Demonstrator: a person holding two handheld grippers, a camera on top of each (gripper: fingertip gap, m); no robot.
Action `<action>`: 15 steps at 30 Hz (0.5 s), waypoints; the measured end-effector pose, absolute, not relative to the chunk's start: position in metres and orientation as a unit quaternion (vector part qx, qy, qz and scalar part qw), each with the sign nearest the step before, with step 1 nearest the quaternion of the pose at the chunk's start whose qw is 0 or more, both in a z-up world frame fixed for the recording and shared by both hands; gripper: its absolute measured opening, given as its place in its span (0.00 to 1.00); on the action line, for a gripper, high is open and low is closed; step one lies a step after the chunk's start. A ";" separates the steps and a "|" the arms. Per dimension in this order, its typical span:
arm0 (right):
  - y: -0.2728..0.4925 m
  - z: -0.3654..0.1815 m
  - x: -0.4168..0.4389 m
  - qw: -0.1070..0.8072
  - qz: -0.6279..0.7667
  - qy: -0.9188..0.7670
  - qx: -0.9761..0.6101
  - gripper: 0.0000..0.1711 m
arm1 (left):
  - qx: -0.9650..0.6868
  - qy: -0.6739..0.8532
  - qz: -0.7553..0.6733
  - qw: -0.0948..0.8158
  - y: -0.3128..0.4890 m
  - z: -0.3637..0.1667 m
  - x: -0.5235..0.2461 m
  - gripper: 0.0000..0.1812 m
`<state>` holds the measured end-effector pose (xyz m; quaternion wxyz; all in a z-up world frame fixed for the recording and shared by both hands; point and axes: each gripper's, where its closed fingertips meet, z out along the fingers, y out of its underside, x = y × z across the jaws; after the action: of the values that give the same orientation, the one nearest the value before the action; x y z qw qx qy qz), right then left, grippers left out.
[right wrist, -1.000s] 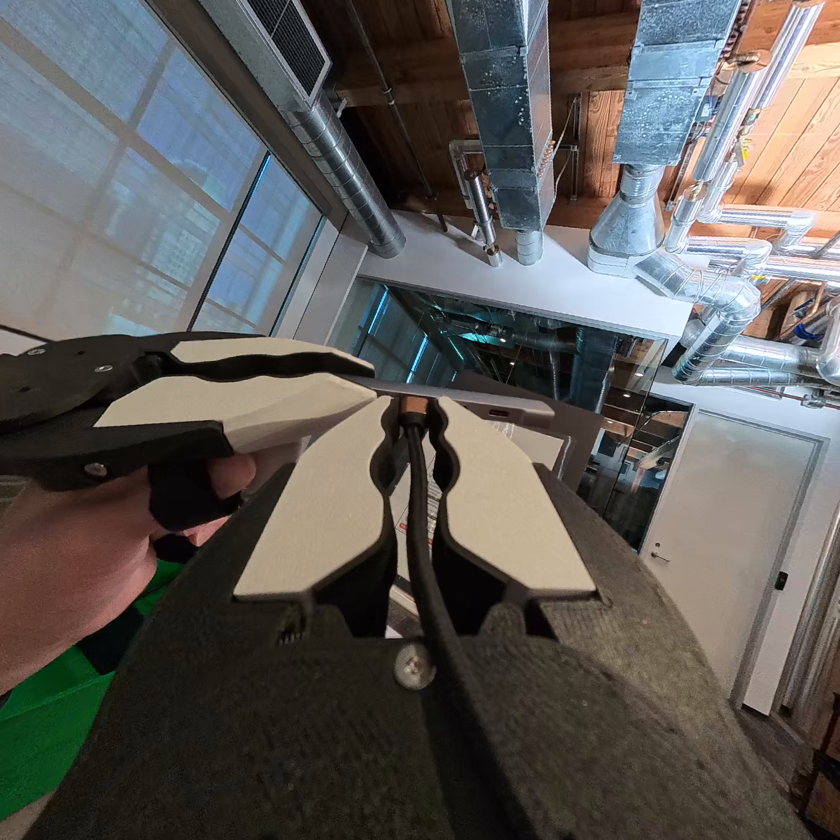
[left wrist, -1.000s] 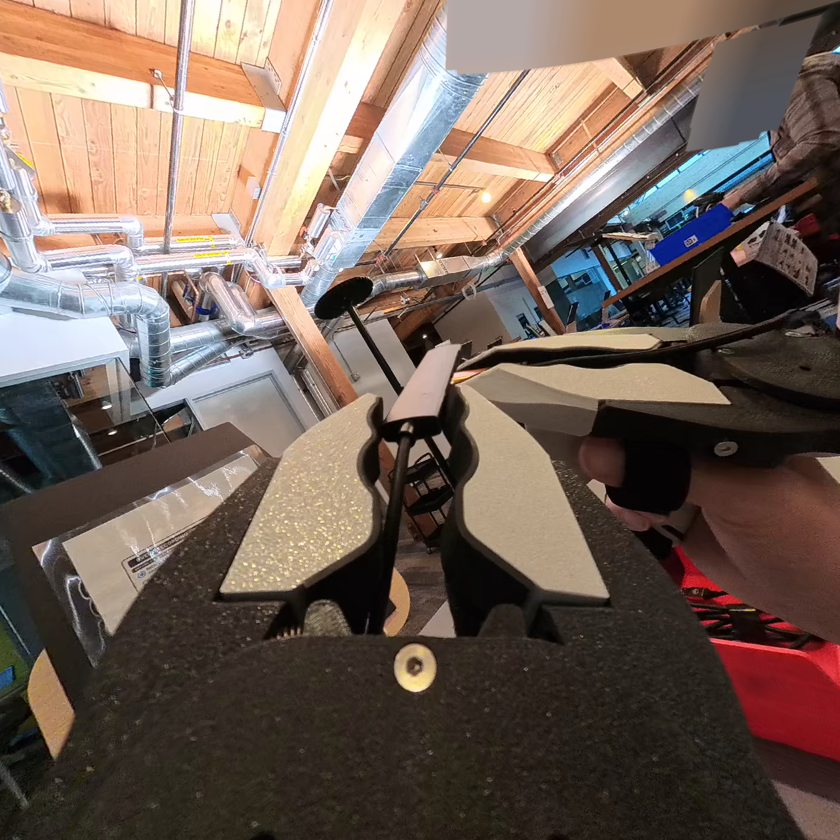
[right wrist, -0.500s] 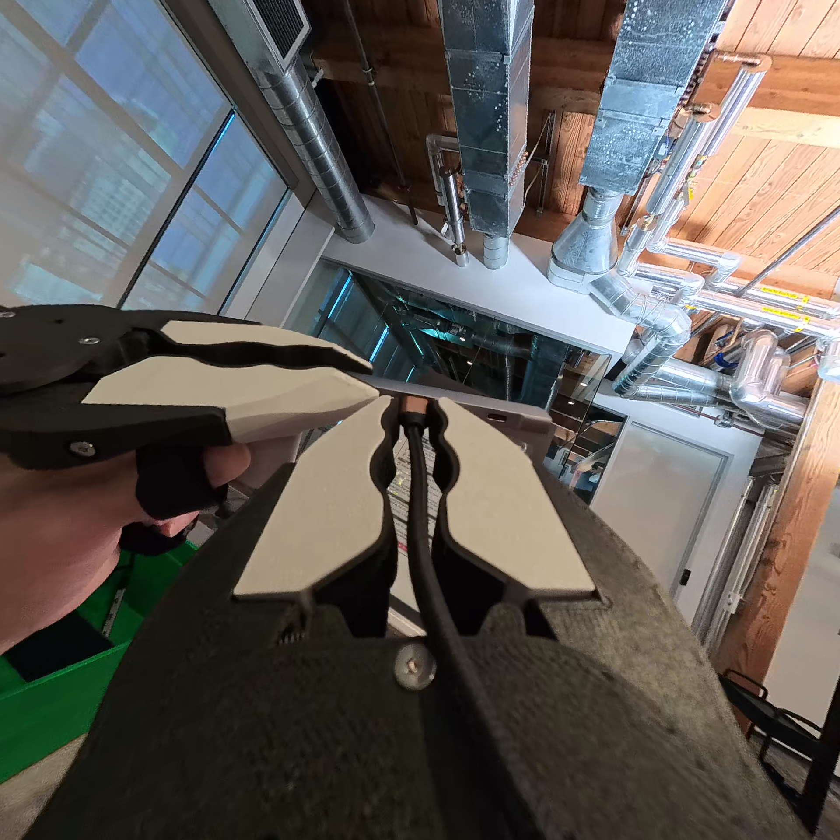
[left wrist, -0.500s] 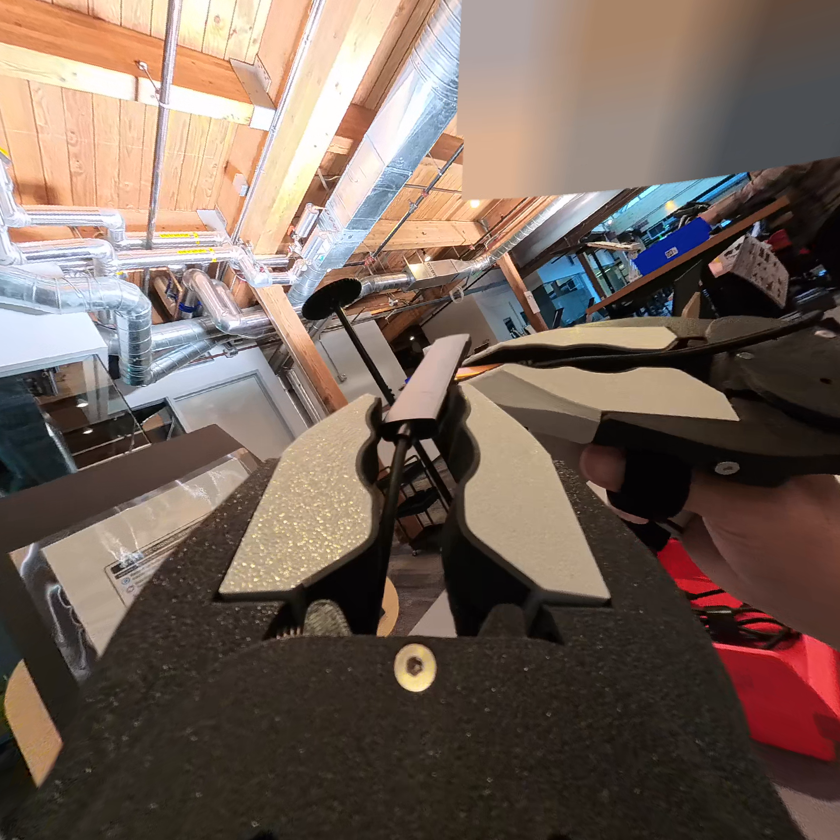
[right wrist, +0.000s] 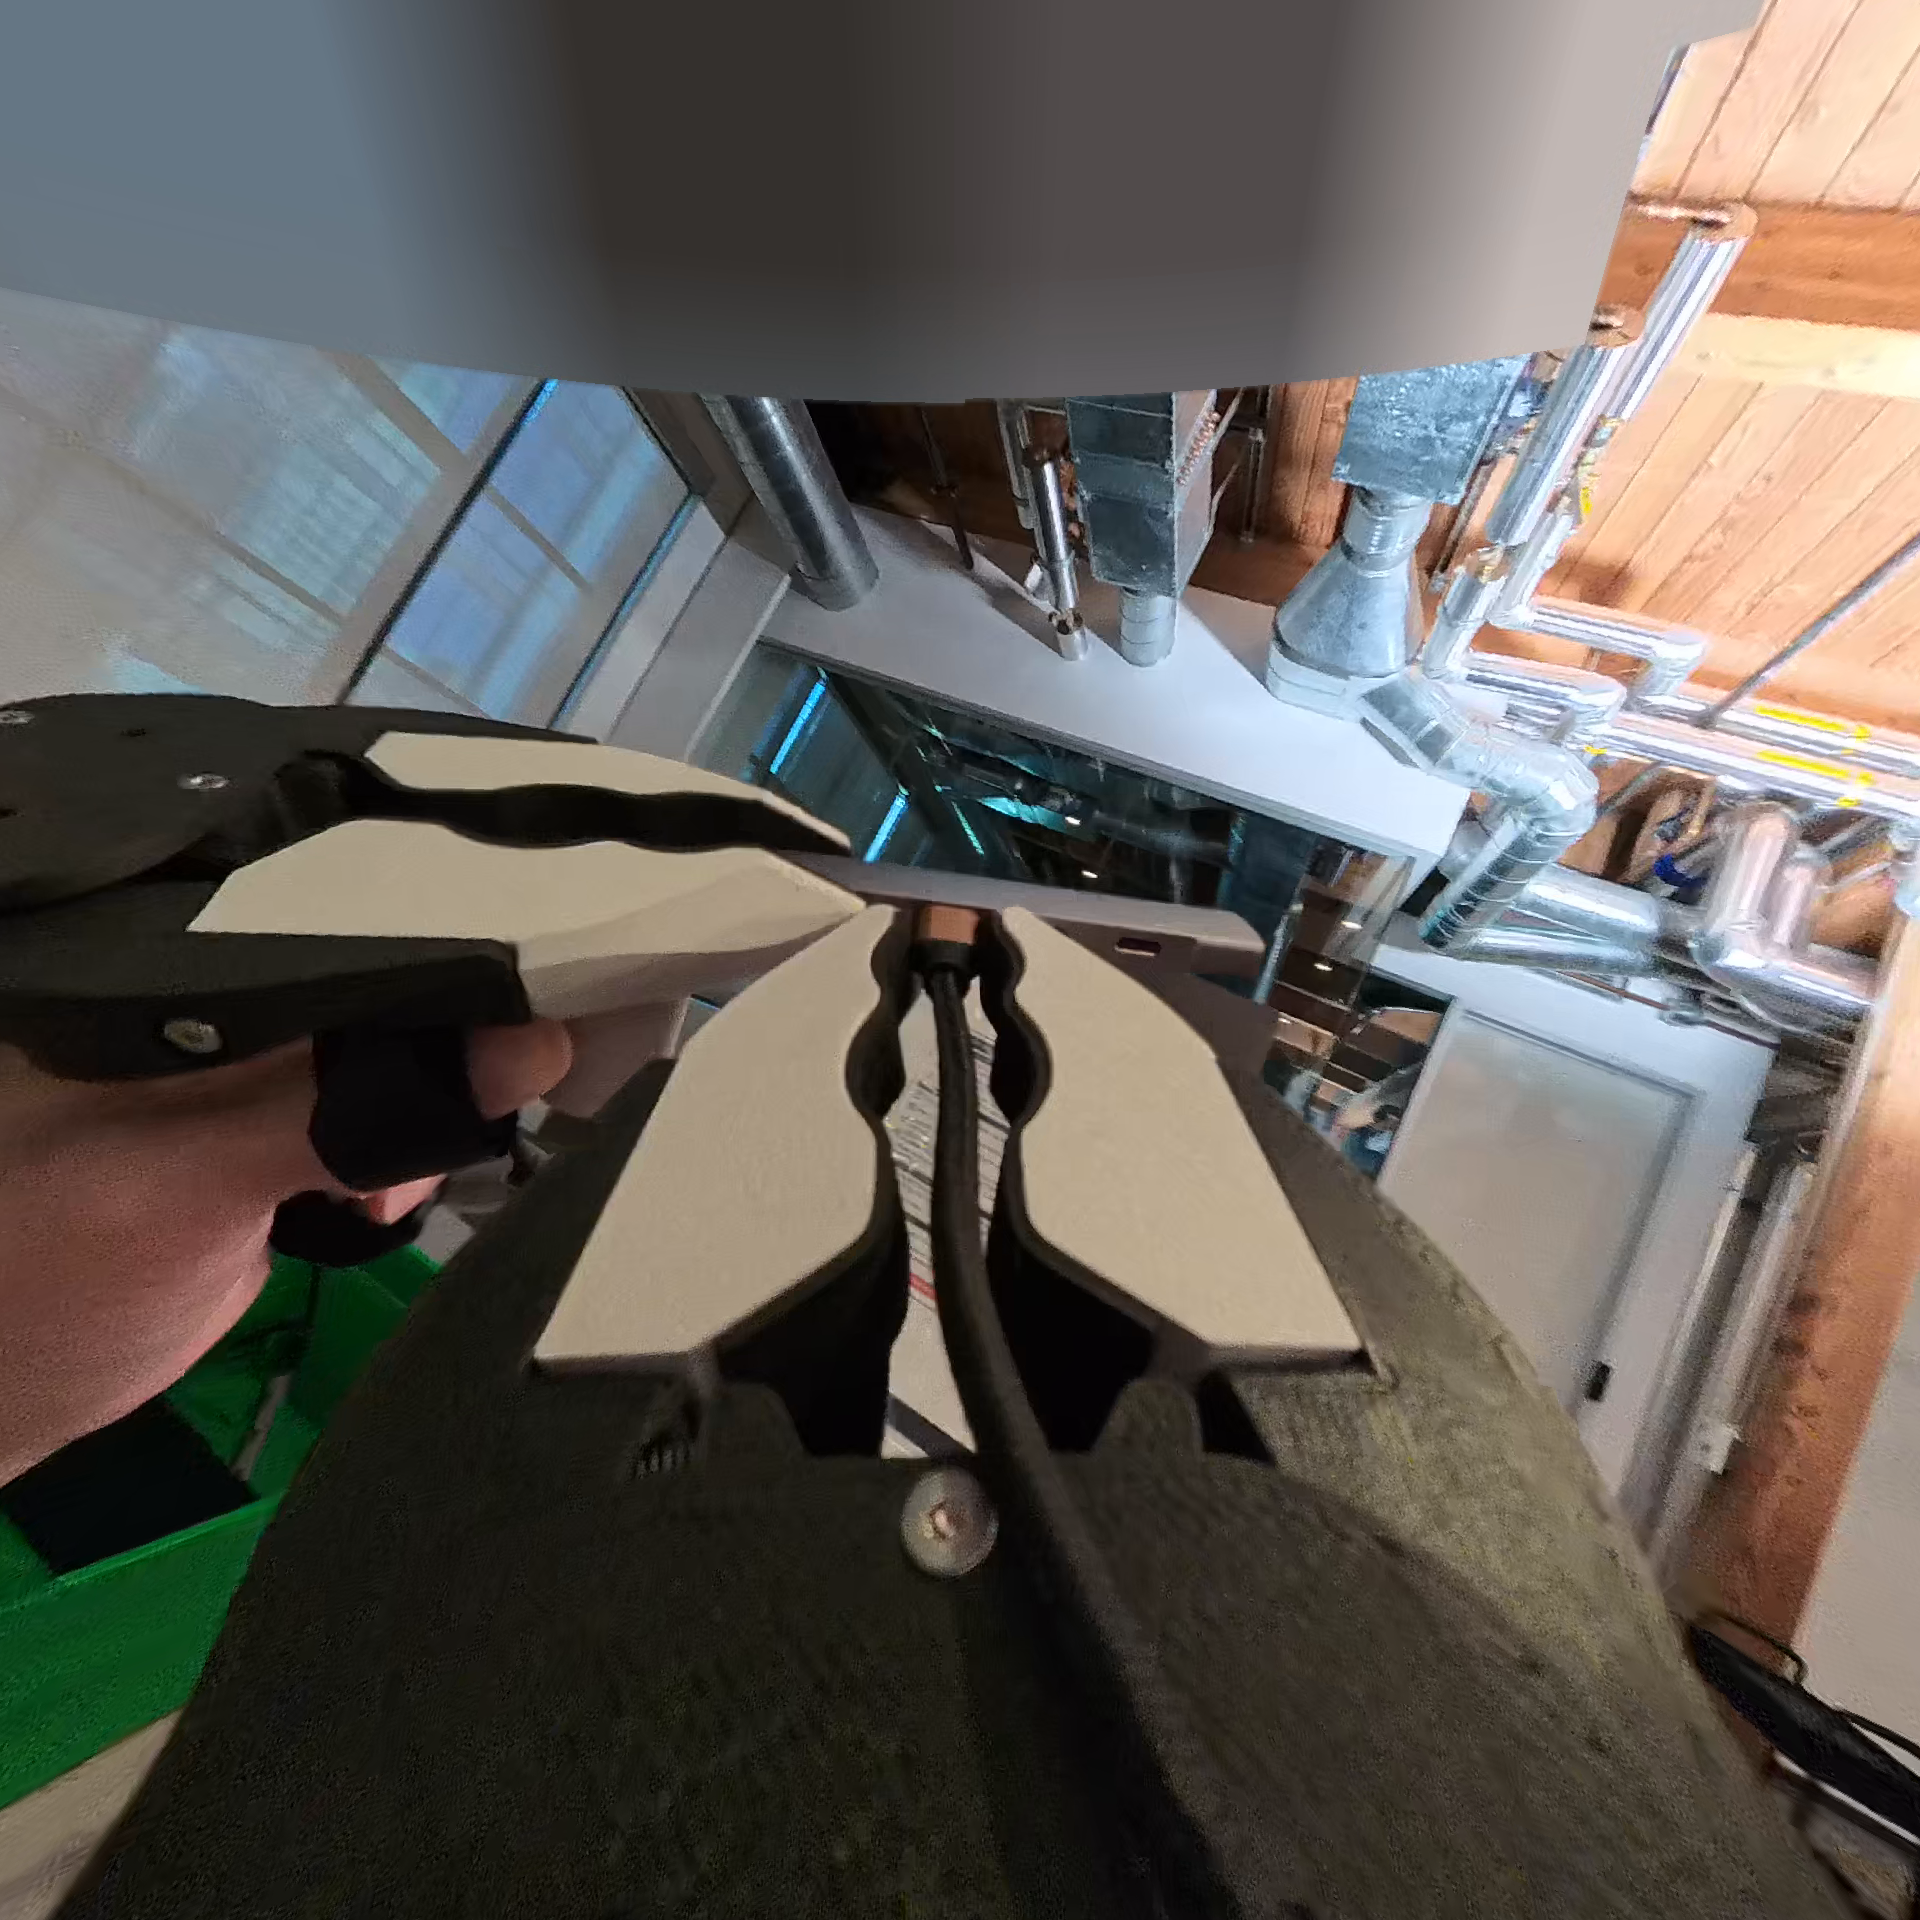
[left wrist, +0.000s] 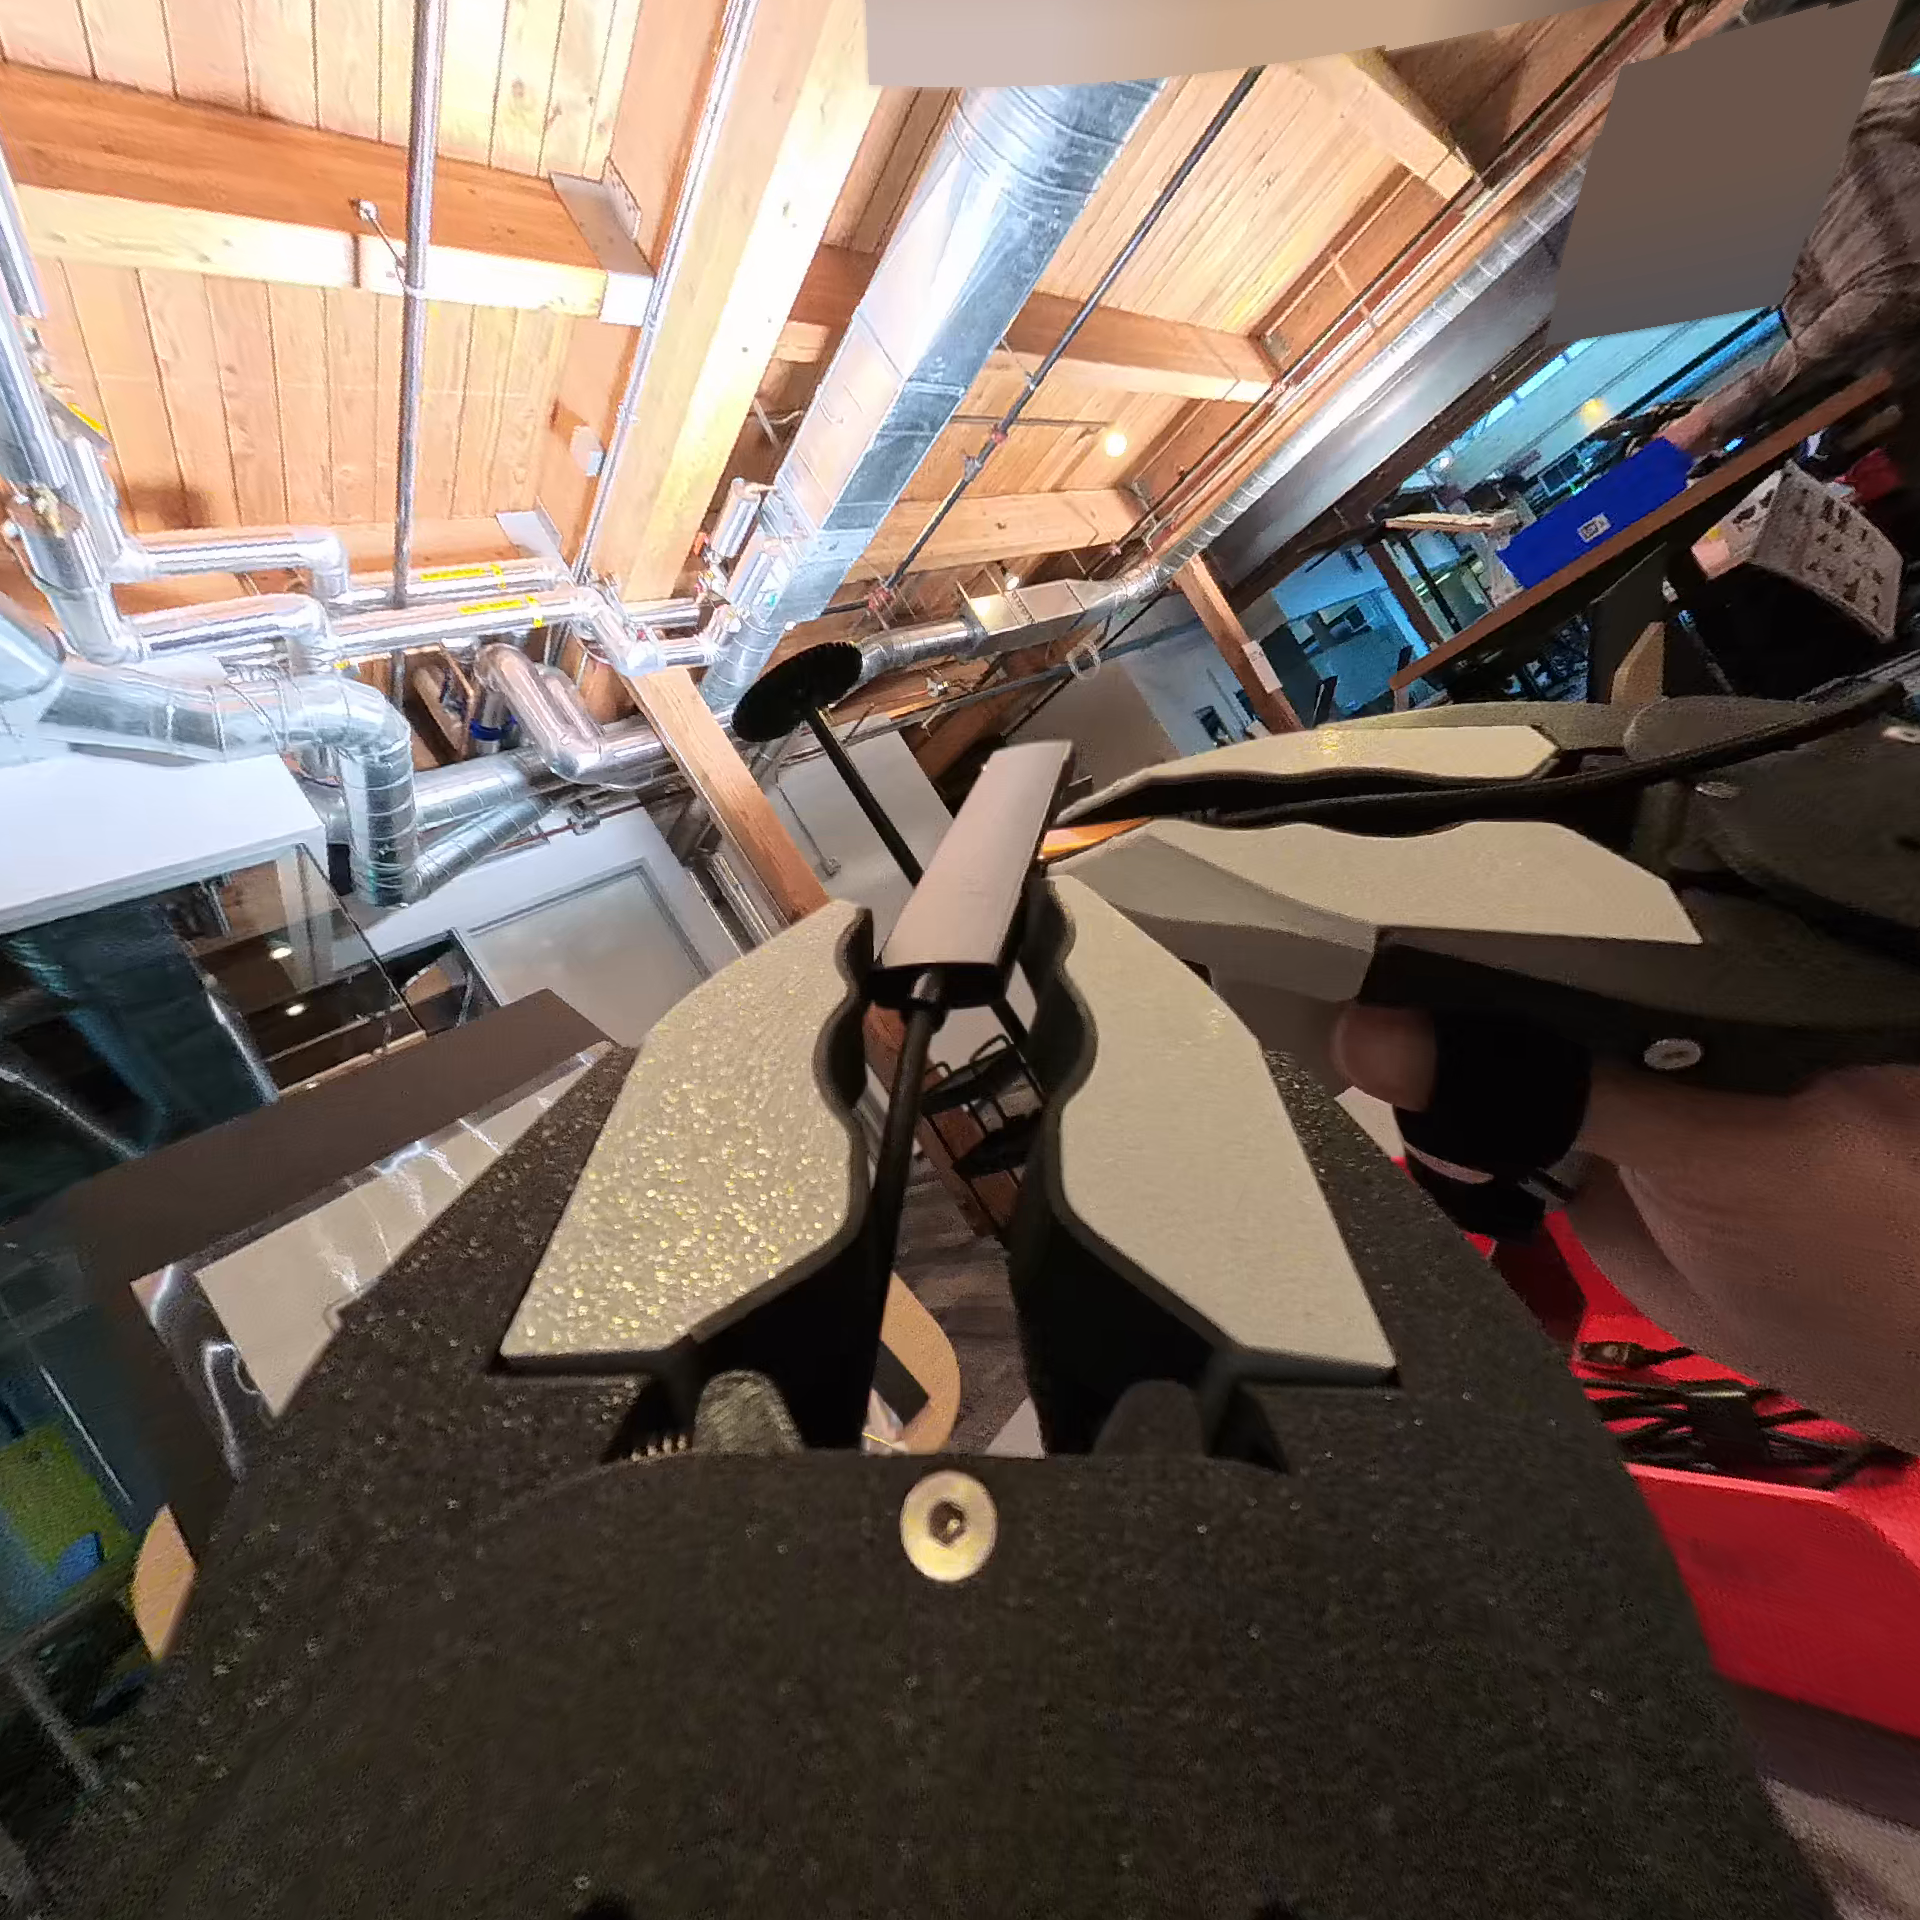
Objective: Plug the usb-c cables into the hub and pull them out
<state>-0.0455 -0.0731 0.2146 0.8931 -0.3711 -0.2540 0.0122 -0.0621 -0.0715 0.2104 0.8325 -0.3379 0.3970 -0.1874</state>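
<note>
left wrist view: left claw [left wrist: 951, 961] stays clamped on the dark hub [left wrist: 977, 873], right claw [right wrist: 940, 935] still pinches the copper usb-c plug [right wrist: 943, 928] against the hub's edge (both tilted differently against the ceiling than before).

A long wooden table [left wrist: 1766, 449] stands far off at the right of the left wrist view, seen from below. A blue bin [left wrist: 1590, 514] sits on it, and a white card with dark patterns [left wrist: 1823, 540] stands near its edge. Nearer, low on the right, a red bin [left wrist: 1818, 1600] holds a tangle of black cables [left wrist: 1714, 1423]. In the right wrist view a green bin [right wrist: 114, 1631] sits low on the left (its contents are unclear).
</note>
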 end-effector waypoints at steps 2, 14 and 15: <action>-0.074 0.215 -0.046 0.896 0.000 -0.245 -0.369 0.07 | -0.339 0.395 -0.208 0.828 -0.072 0.211 -0.062 0.15; -0.041 0.207 -0.027 0.830 0.050 -0.299 -0.468 0.08 | -0.364 0.276 -0.302 0.836 -0.040 0.239 -0.136 0.13; -0.037 0.201 -0.026 0.800 0.112 -0.320 -0.495 0.08 | -0.357 0.284 -0.335 0.824 -0.046 0.241 -0.136 0.14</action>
<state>-0.0259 -0.0371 0.2012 0.7999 -0.4953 -0.3198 0.1120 -0.1359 -0.0461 0.2411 0.8245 -0.3569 0.2842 -0.3348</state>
